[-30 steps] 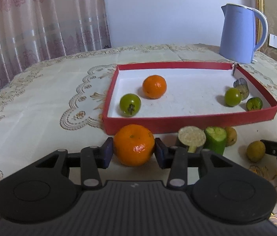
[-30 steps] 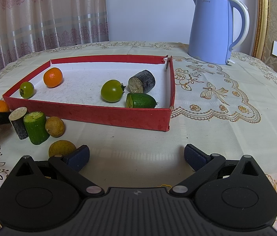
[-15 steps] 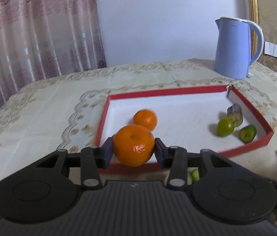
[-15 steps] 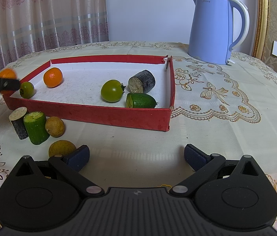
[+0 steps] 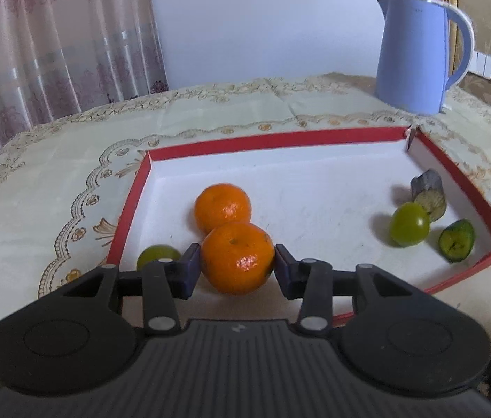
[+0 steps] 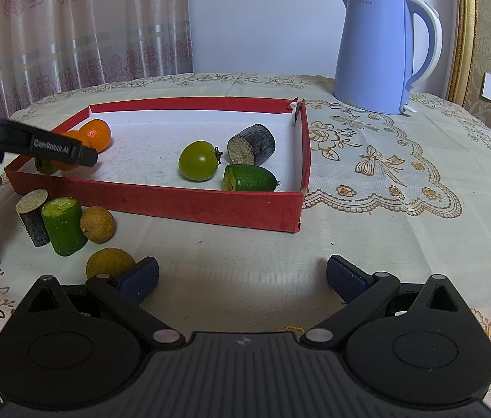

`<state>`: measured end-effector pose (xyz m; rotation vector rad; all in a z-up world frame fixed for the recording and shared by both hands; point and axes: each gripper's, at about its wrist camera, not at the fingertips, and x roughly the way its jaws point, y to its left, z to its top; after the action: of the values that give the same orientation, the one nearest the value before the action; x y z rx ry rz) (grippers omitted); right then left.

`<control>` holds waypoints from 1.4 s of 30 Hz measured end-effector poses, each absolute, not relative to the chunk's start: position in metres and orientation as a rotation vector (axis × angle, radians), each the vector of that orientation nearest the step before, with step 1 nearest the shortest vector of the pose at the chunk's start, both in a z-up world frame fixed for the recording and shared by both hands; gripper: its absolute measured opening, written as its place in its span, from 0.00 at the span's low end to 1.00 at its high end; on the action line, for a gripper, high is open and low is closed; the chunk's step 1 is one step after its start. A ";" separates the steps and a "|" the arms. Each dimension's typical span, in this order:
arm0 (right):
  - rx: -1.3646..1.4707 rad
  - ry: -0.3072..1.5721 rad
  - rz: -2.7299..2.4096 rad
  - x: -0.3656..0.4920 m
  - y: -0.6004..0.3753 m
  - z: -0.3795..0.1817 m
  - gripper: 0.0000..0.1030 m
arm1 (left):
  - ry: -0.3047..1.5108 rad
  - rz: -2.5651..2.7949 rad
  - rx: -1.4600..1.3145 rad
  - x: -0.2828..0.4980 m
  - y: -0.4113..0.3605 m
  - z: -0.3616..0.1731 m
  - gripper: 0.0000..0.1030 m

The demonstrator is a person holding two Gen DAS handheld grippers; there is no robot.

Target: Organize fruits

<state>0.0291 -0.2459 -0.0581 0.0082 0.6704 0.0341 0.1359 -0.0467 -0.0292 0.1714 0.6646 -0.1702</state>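
Clamped between the jaws of the left gripper (image 5: 234, 267): a round orange (image 5: 236, 257), glossy dimpled peel, stem dimple tipped up and slightly away from the camera, no real long axis. Held over the near left corner of the red tray (image 5: 130, 209), inside its low wall. Just beyond the jaws, a second orange (image 5: 222, 205) of like size, touching or nearly touching the held one; hard to say which. Left of the left jaw, a small green fruit (image 5: 158, 255) close to the tray's left wall. Open white floor ahead and to the right of the jaws, speckled and matte, reaching as far as a smooth green tomato (image 5: 409, 224), a dark-skinned cut cylinder (image 5: 427, 191) lying on its side with its pale cut face toward the camera, and a cut green piece (image 5: 456, 240) near the right wall. Far right corner of the tray split open.

Right gripper (image 6: 242, 277) low over the surface, jaws wide apart, nothing between them, bare embroidered cloth ahead up to the tray's felt-like near wall. Touching the outside of its left jaw, a dull yellow-brown round fruit (image 6: 109, 262). Farther left, a similar round fruit (image 6: 97, 224), an upright green cut cylinder (image 6: 63, 225) and an upright dark one (image 6: 33, 216), all bunched together outside the tray. Beyond, a blue kettle (image 6: 378, 52), spout leftward.
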 end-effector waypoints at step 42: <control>0.009 0.670 0.034 0.029 -0.246 -0.058 1.00 | 0.548 -0.216 0.169 0.034 -0.013 -0.038 0.97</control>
<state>0.0291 -0.2460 -0.0581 0.0086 0.6704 0.0345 0.0342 -0.0128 -0.0379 0.1693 0.5476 -0.2164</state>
